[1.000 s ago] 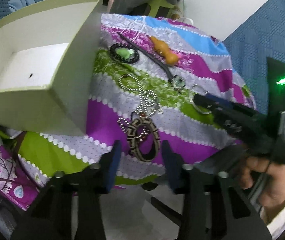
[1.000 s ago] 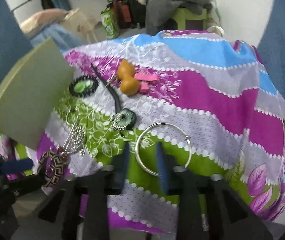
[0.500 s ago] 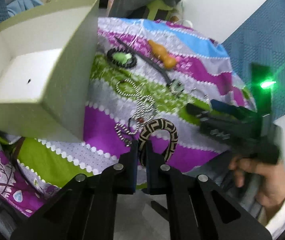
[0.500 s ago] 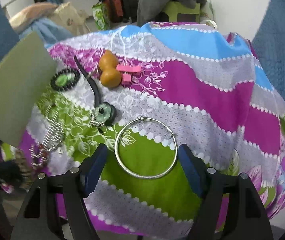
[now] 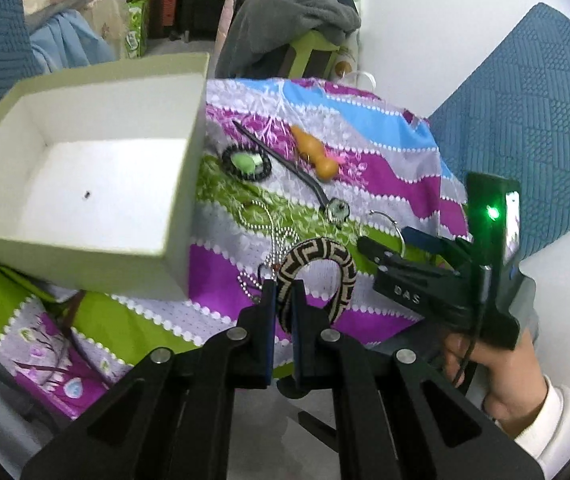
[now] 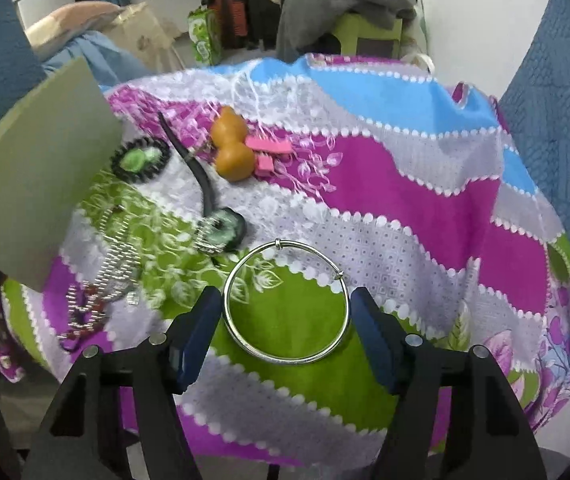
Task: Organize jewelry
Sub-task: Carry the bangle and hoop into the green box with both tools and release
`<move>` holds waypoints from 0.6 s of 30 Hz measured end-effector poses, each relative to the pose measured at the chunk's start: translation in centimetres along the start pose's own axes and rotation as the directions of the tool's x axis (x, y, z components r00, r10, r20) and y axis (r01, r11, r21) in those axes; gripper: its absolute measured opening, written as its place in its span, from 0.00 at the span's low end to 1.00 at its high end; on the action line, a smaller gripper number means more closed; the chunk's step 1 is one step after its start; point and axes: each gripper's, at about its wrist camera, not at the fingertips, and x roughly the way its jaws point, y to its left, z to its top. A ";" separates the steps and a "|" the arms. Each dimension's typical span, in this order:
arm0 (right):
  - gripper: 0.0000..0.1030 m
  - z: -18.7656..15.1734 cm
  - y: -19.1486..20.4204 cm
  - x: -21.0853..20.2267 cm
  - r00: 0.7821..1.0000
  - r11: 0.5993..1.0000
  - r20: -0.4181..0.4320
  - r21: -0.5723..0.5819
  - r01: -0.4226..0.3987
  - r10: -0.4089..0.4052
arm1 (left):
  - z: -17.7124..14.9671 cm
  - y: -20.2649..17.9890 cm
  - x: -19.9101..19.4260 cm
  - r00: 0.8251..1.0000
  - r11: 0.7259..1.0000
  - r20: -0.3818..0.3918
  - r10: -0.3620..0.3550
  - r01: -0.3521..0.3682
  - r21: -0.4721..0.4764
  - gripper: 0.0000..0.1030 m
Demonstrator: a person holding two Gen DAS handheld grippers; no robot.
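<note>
The left gripper (image 5: pixel 283 304) pointed steeply down toward the near edge of the cloth-covered table (image 6: pixel 405 184), its jaws pinched onto one side of a black-and-tan patterned bangle (image 5: pixel 317 272). The bangle stood nearly upright between the pads, its ring arching up and to the right above them, lifted off the cloth. Just behind it a silver bead chain (image 5: pixel 281 240) lay heaped on the cloth.

The right gripper (image 6: pixel 285 320) also tilted steeply down, held by a hand (image 5: pixel 497 376) in a white sleeve. Its jaws had just been closing a little, yet stood spread either side of a thin silver bangle (image 6: pixel 285 304) that lay flat on the green stripe; the pads did not press on it. The letters "DAS" could be read on the side of the right gripper in the left wrist view, near a lit green lamp (image 5: pixel 493 213).

An open pale green box (image 5: pixel 85 168) sat at the left of the table, its white inside bare but for a dark speck. Farther back lay a green stone ringed in black beads (image 6: pixel 139 160), an orange gourd charm (image 6: pixel 231 150) touching a pink clip (image 6: pixel 267 148), and a dark cord whose long line ran from the far left toward a round pendant (image 6: pixel 225 232) near the silver bangle.
</note>
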 end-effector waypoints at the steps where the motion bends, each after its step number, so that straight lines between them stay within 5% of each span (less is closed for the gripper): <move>1: 0.63 0.1 0.0 -0.6 1.000 1.000 0.009 0.010 -0.002 0.002 | 0.2 0.1 -0.5 1.000 1.000 0.004 0.003 -0.003 -0.002 0.06; 9: 0.63 3.8 1.5 -7.7 0.994 1.000 0.113 0.028 -0.003 -0.001 | 3.2 0.2 -4.8 0.998 1.000 0.056 -0.015 0.015 0.006 0.06; 18: 0.63 10.7 6.2 -16.8 0.947 0.997 0.316 0.023 -0.071 0.060 | 8.1 1.8 -12.0 0.979 0.998 0.202 -0.003 -0.008 0.054 0.06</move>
